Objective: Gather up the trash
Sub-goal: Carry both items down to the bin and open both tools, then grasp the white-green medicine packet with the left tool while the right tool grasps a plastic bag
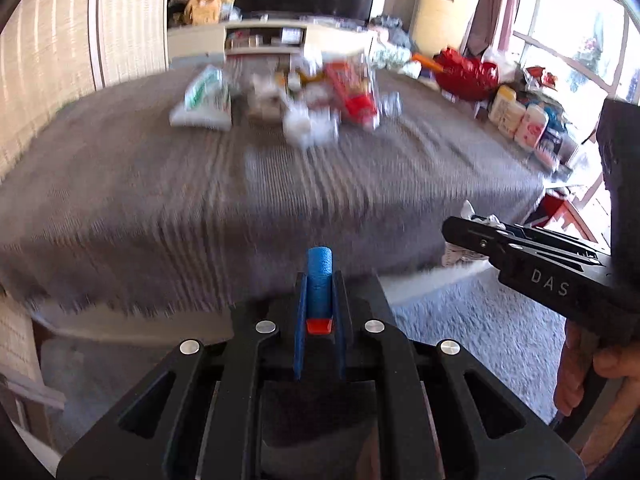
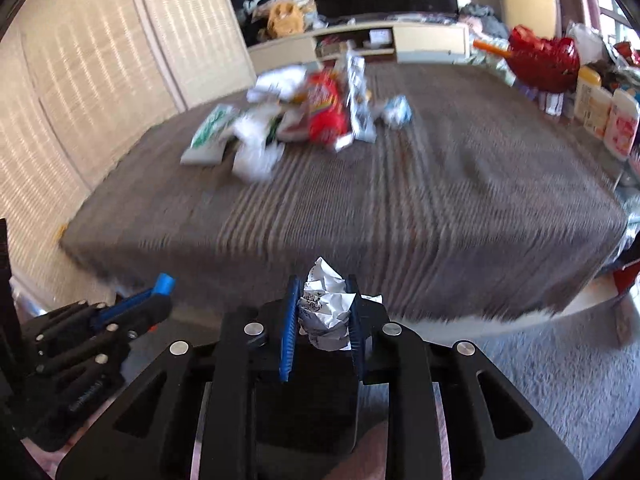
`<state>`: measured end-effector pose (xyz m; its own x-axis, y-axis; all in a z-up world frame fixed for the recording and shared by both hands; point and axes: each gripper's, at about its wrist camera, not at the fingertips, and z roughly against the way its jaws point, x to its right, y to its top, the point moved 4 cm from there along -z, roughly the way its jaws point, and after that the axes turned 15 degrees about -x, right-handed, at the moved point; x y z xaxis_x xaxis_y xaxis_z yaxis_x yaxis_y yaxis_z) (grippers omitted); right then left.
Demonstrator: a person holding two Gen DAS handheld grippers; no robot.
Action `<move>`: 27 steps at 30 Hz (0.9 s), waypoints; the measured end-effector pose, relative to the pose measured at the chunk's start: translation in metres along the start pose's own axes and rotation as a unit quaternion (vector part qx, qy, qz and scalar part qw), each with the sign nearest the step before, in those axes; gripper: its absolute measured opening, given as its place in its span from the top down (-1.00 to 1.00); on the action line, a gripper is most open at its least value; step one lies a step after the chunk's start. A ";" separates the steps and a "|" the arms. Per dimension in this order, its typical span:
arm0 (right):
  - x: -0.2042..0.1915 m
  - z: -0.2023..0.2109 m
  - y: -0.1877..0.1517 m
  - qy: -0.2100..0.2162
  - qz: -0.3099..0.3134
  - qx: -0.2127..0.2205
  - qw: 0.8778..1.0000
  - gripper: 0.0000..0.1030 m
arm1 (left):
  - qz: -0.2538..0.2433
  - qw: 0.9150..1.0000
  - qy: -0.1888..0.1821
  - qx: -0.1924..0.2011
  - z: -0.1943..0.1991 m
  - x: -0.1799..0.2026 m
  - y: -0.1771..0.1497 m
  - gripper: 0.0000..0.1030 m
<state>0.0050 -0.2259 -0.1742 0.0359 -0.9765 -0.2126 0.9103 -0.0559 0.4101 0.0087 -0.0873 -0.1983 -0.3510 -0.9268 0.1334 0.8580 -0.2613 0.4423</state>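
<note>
**Both grippers loaded near the bed's edge**

Right gripper (image 2: 325,309) is clamped on a crumpled ball of white paper (image 2: 326,304), its blue pads pressing the wad from both sides. Left gripper (image 1: 319,292) is closed on a blue foam tube (image 1: 319,280) with an orange end, held upright between its fingers. Both hang above the near edge of a bed with a brown striped cover (image 2: 400,208), side by side and apart. Farther up the cover lies a blurred heap of trash (image 2: 296,120): white wrappers, a red snack bag (image 2: 326,114), a green and white packet (image 2: 210,134). Grey carpet (image 2: 560,368) lies below.
</note>
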 end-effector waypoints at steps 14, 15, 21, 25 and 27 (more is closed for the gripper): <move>0.000 -0.087 -0.036 0.030 -0.031 -0.117 0.992 0.49 | 0.019 0.994 -0.019 -0.111 -0.085 -0.010 -0.044 0.79; -0.002 -0.090 -0.035 0.032 -0.032 -0.120 0.992 0.45 | 0.017 0.993 -0.020 -0.112 -0.087 -0.011 -0.045 0.79; -0.006 -0.092 -0.029 0.032 -0.033 -0.119 0.992 -0.13 | 0.010 0.993 -0.025 -0.113 -0.088 -0.008 -0.045 0.32; -0.003 -0.085 -0.026 0.016 -0.033 -0.113 0.993 -0.40 | 0.013 0.994 -0.020 -0.107 -0.085 -0.007 -0.043 -0.21; 0.001 -0.078 -0.023 0.004 -0.036 -0.102 0.994 -0.61 | 0.016 0.994 -0.010 -0.103 -0.081 -0.009 -0.040 -0.50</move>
<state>0.0161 -0.2089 -0.2535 -0.0289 -0.9697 -0.2426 0.9755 -0.0803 0.2047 0.0078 -0.0898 -0.2887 -0.3270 -0.9309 0.1626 0.9271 -0.2827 0.2461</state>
